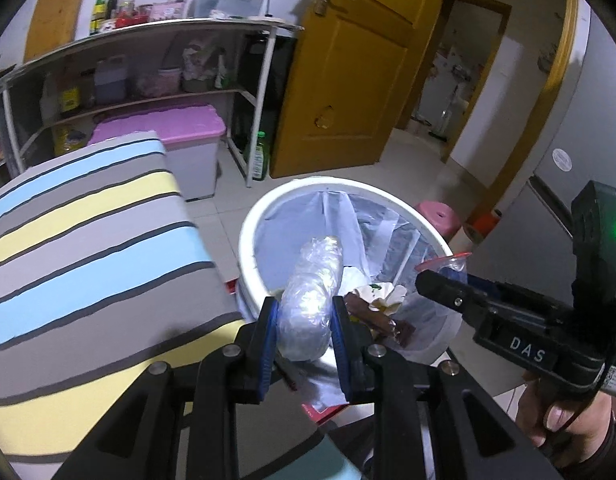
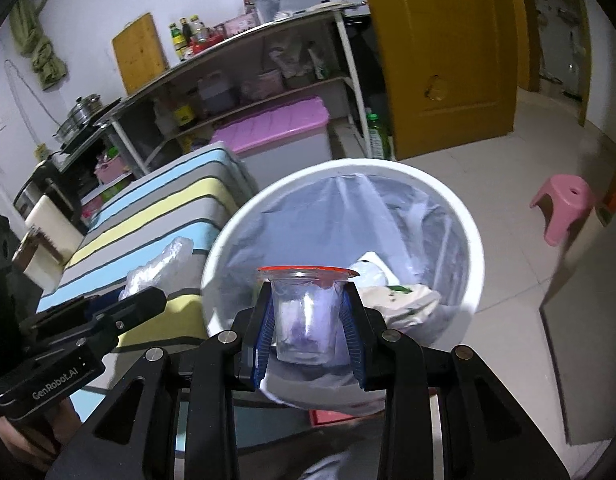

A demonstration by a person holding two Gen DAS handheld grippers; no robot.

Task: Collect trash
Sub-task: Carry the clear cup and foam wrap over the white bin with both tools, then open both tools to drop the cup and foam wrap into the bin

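A white round trash bin with a clear liner stands on the floor; paper and brown scraps lie inside. My left gripper is shut on a crumpled clear plastic wrap held over the bin's near rim. My right gripper is shut on a clear plastic cup with a red rim, held over the bin. The right gripper also shows in the left wrist view, over the bin's right side. The left gripper and its wrap show at left in the right wrist view.
A striped cloth-covered table stands left of the bin. Behind are a shelf unit with bottles, a pink-lidded box, a yellow door and a pink stool. Tiled floor lies to the right.
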